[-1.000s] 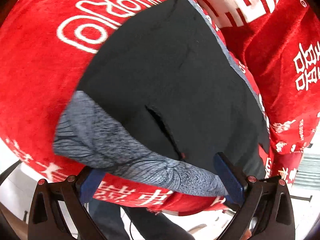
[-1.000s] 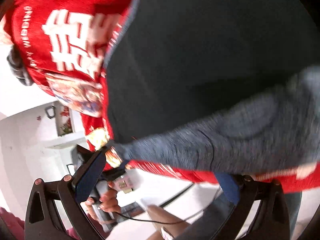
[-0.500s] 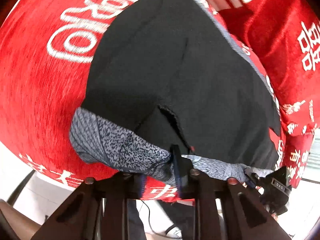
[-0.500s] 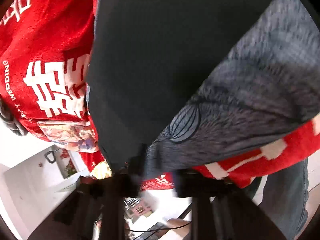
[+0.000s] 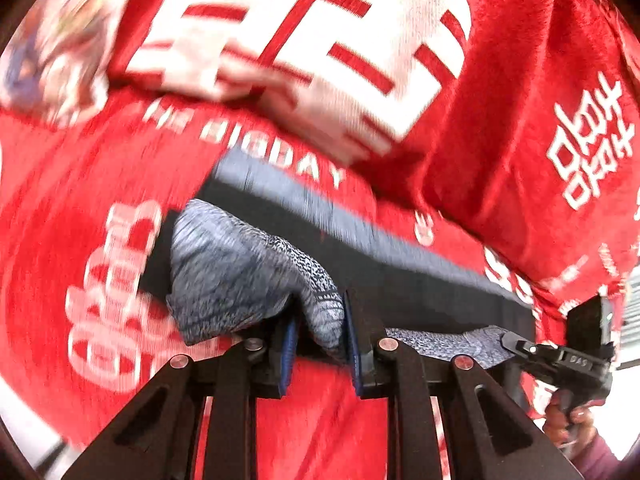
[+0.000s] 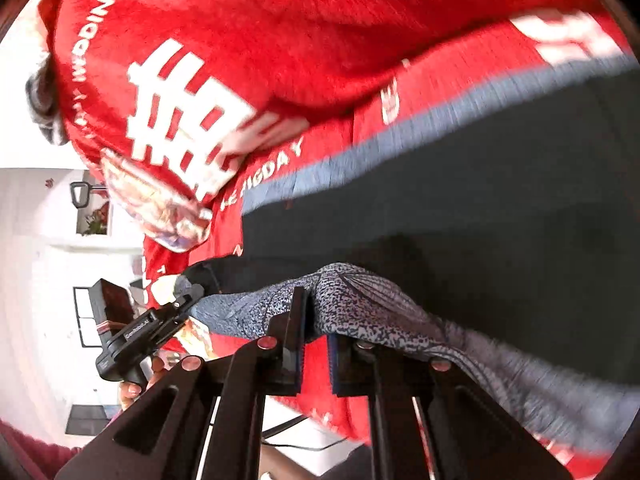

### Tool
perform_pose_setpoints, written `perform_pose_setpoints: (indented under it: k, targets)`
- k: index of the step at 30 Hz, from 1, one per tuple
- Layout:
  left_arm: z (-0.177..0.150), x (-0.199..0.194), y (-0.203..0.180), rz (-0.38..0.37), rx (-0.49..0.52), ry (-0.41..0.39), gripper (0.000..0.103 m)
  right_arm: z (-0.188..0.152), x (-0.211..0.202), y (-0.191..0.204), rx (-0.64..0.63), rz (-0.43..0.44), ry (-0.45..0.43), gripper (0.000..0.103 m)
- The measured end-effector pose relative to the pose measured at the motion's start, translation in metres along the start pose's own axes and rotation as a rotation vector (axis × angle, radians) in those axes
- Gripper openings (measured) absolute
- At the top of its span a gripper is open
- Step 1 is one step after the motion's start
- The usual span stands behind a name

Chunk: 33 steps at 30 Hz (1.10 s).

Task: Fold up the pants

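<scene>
The black pants (image 5: 400,276) lie on a red blanket, and their grey speckled waistband (image 5: 240,272) is lifted off it. My left gripper (image 5: 320,320) is shut on a bunched part of that waistband. The right gripper (image 5: 516,346) shows at the lower right, clamped on the band's other end. In the right wrist view my right gripper (image 6: 316,320) is shut on the waistband (image 6: 360,292), which drapes over its right finger. The black pants (image 6: 480,200) spread beyond it, with a grey hem strip at their far edge. The left gripper (image 6: 192,294) holds the band at the left.
The red blanket (image 5: 500,120) with white lettering covers the surface and rises in a thick fold (image 6: 280,20) behind the pants. A person's hand (image 5: 568,420) grips the right tool's handle. White floor and a framed picture (image 6: 94,216) lie past the blanket's left edge.
Both grippers went from open around the waistband to shut on it. They then rose and carried it over the pants toward the far hem, so less black fabric shows.
</scene>
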<state>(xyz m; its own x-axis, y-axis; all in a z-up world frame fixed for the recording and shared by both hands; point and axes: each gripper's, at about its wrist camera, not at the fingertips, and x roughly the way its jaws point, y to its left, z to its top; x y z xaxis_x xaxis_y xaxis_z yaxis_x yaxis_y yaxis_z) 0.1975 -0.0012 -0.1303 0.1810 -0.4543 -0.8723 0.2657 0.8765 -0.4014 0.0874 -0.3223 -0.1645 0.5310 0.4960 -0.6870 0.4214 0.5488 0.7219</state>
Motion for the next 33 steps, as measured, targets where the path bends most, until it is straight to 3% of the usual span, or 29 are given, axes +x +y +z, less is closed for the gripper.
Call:
perform_pose_setpoints:
  k: [1, 3, 4, 5, 8, 12, 13, 14, 16, 18, 20, 24, 28, 33]
  targets:
    - [0.01, 0.009, -0.001, 0.027, 0.013, -0.016, 0.029, 0.021, 0.009, -0.001, -0.011, -0.014, 0.018, 0.01]
    - [0.03, 0.033, -0.003, 0.115, 0.014, -0.057, 0.065, 0.051, 0.03, -0.006, -0.026, -0.042, 0.045, 0.01]
    - [0.038, 0.042, 0.001, 0.177, 0.002, -0.1, 0.089, 0.066, 0.041, -0.011, -0.033, -0.06, 0.053, 0.012]
    - [0.046, 0.053, 0.003, 0.227, -0.011, -0.134, 0.093, 0.076, 0.05, -0.016, -0.04, -0.079, 0.051, 0.013]
    - [0.062, 0.083, 0.015, 0.277, -0.045, -0.076, 0.093, 0.099, 0.081, -0.037, 0.012, -0.1, 0.057, 0.014]
    - [0.069, 0.069, 0.016, 0.343, -0.019, -0.09, 0.093, 0.109, 0.099, -0.062, 0.115, -0.07, 0.037, 0.017]
    - [0.068, 0.062, 0.015, 0.346, -0.01, -0.098, 0.093, 0.11, 0.097, -0.061, 0.124, -0.062, 0.033, 0.026]
    - [0.069, 0.051, 0.014, 0.354, 0.009, -0.111, 0.093, 0.111, 0.096, -0.058, 0.127, -0.047, 0.037, 0.043]
    - [0.069, 0.042, 0.01, 0.37, 0.046, -0.102, 0.093, 0.111, 0.084, -0.045, 0.098, -0.012, 0.035, 0.067]
    - [0.06, 0.039, -0.004, 0.36, 0.122, -0.062, 0.093, 0.108, 0.07, -0.036, 0.064, -0.006, 0.017, 0.071]
    - [0.045, 0.044, -0.021, 0.338, 0.195, -0.019, 0.093, 0.097, 0.048, -0.03, 0.035, -0.026, -0.006, 0.071]
    - [-0.009, 0.067, -0.069, 0.223, 0.321, 0.137, 0.093, 0.057, 0.0, -0.043, 0.039, -0.122, -0.052, 0.071]
    - [-0.059, 0.091, -0.125, 0.113, 0.419, 0.245, 0.093, -0.001, -0.058, -0.091, 0.139, -0.213, -0.106, 0.071]
    - [-0.106, 0.114, -0.194, -0.035, 0.469, 0.356, 0.093, -0.077, -0.126, -0.146, 0.317, -0.277, -0.221, 0.071]
